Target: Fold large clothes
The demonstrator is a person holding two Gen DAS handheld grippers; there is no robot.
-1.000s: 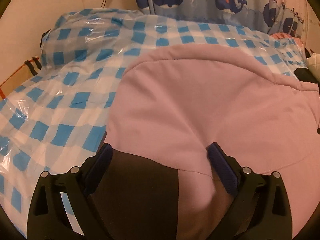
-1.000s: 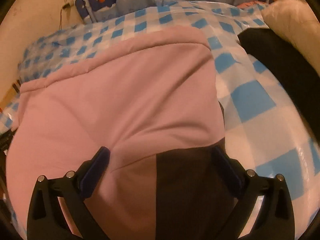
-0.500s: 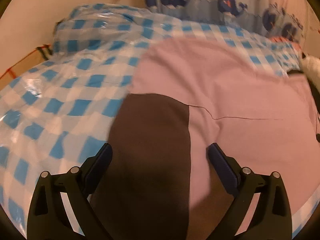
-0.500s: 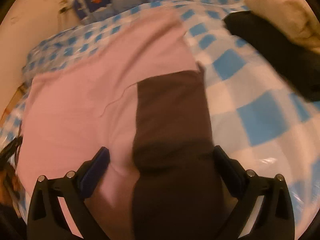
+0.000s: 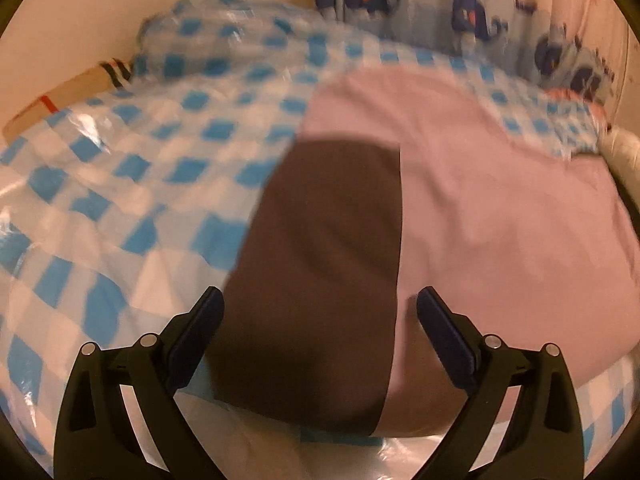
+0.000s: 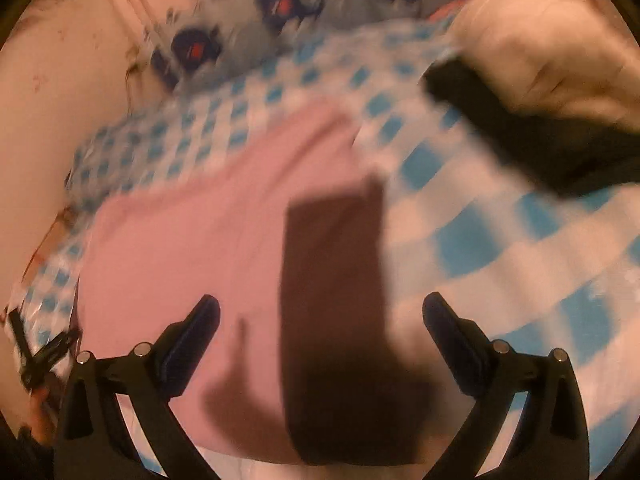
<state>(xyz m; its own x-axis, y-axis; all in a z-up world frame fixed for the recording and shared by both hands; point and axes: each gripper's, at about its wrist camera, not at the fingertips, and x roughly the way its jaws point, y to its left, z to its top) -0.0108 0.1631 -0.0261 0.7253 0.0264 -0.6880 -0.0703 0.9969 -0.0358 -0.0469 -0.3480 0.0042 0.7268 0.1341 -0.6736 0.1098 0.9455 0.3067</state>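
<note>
A large pink garment [image 5: 500, 208] with a dark brown panel [image 5: 320, 280] lies flat on the blue-and-white checked cover [image 5: 120, 184]. In the right wrist view the pink cloth [image 6: 192, 248] is on the left and its brown panel [image 6: 332, 300] runs down the middle. My left gripper [image 5: 320, 312] is open, empty, above the garment's near edge over the brown panel. My right gripper [image 6: 320, 320] is open, empty, above the brown panel's near end. Both views are motion-blurred.
A black garment [image 6: 532, 140] and a cream pillow [image 6: 552, 52] lie at the right. A whale-print curtain [image 5: 480, 12] hangs behind the bed. A cardboard box [image 5: 60, 96] sits at the far left by the wall. A dark object [image 6: 40, 356] lies at the left edge.
Both grippers have let go of the garment, which dropped flat onto the cover. Both grippers have pulled back and up, so more of the bed shows.
</note>
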